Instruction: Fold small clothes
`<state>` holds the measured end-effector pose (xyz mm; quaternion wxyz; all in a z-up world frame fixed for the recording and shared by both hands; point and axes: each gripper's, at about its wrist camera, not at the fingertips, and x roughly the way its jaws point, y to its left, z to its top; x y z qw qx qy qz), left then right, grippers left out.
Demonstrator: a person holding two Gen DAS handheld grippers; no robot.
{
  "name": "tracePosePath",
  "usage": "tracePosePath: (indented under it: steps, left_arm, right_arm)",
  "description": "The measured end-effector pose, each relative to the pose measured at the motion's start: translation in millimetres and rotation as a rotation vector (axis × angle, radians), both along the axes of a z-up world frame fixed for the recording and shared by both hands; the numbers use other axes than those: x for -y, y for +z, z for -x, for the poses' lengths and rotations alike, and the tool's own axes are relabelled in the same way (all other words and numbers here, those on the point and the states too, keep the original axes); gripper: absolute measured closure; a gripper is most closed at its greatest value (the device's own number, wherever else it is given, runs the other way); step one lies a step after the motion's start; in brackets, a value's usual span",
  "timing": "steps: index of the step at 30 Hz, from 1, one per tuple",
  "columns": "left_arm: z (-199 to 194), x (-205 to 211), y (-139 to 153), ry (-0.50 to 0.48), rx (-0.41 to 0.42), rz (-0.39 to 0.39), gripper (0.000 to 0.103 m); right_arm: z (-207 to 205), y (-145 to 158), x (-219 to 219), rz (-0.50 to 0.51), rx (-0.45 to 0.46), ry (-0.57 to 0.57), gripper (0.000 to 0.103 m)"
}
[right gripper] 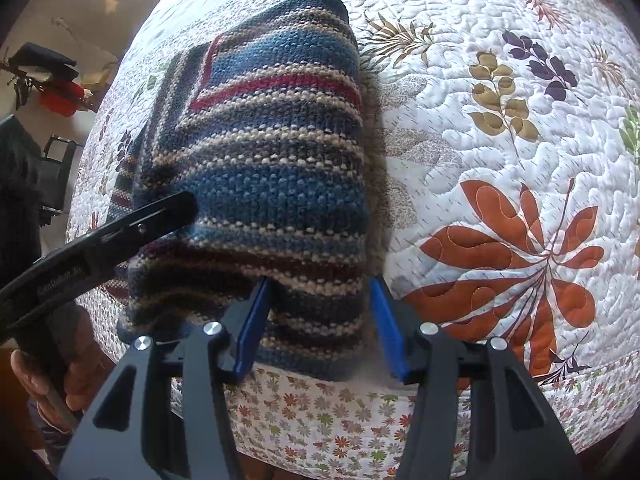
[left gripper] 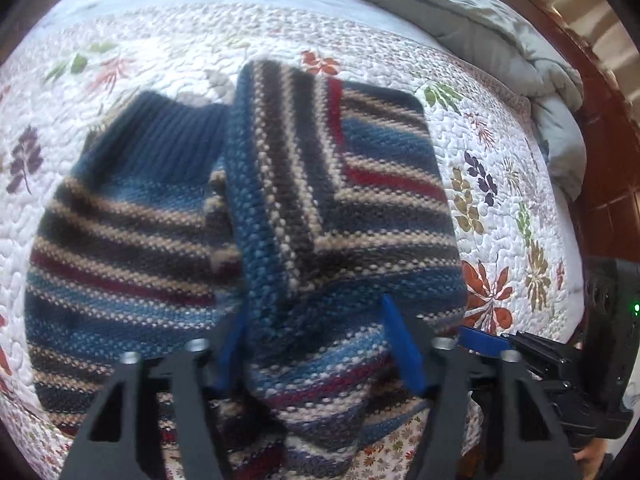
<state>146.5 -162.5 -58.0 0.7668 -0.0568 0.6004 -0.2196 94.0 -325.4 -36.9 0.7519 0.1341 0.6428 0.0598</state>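
A small knitted sweater (left gripper: pixel 280 208) with blue, beige, dark and red stripes lies on the quilted bed. It has a dark blue ribbed collar (left gripper: pixel 160 140), and one sleeve is folded across its body. My left gripper (left gripper: pixel 316 320) is open, with its blue fingers on either side of the sweater's near hem. My right gripper (right gripper: pixel 320 292) is open at the sweater's (right gripper: pixel 264 160) near right corner, one finger over the knit and one at its edge. The right gripper also shows in the left wrist view (left gripper: pixel 484 340), and the left gripper's black body shows in the right wrist view (right gripper: pixel 112 232).
The white floral quilt (right gripper: pixel 500 140) covers the bed, with a flower-print border (right gripper: pixel 328 420) at the near edge. A rumpled grey duvet (left gripper: pixel 480 28) lies at the far right by the wooden headboard (left gripper: pixel 600 128). Dark items sit beyond the bed's left side (right gripper: pixel 44 76).
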Motion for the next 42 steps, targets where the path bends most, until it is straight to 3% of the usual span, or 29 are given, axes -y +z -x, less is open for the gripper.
tracePosePath:
  steps: [2,4,7,17,19,22,25,28,30,33,39,42]
  left_arm:
    - [1.2,-3.3,6.7,0.013,0.018,0.008,0.079]
    - [-0.1,-12.6,14.0,0.038,0.019,0.057,0.087]
    - [-0.9,-24.9,27.9,0.071,0.034,0.109,0.089]
    - [10.3,-50.8,86.7,0.057,0.15,0.126,0.09]
    - [8.6,-53.5,83.5,0.035,0.141,0.115,0.089]
    - [4.4,-40.7,50.3,0.011,0.057,0.087,0.088]
    - [1.6,-32.8,21.3,0.004,0.001,0.081,0.083]
    - [2.6,-29.1,15.8,0.015,0.029,0.036,0.063]
    - [1.6,-28.3,17.8,0.021,0.067,-0.024,0.041]
    - [-1.0,-27.9,21.2,0.015,0.117,-0.094,0.027]
    - [-16.2,-28.4,3.1,0.007,0.038,-0.079,0.023]
    - [-20.8,-31.5,-9.8,0.027,-0.02,-0.034,0.021]
  right_arm:
    - [-0.4,0.5,2.6,-0.01,0.002,-0.015,0.052]
    - [-0.2,2.1,6.8,-0.025,0.009,-0.033,0.05]
    - [-0.5,5.0,13.8,-0.035,0.021,-0.054,0.048]
    - [2.0,18.6,16.9,-0.118,0.075,-0.029,0.04]
    - [2.4,23.3,11.1,-0.088,0.096,-0.003,0.04]
    - [2.2,17.8,0.8,-0.012,0.08,0.017,0.04]
    - [3.3,8.8,1.8,-0.012,0.044,0.013,0.04]
    - [5.2,4.6,4.0,0.002,0.04,0.013,0.04]
    - [4.9,3.0,6.7,-0.009,0.035,0.005,0.04]
    - [4.5,0.0,8.2,-0.025,0.027,-0.004,0.04]
    - [1.3,1.5,3.7,-0.016,0.031,0.01,0.04]
    - [-0.8,1.1,2.6,-0.017,0.032,0.007,0.04]
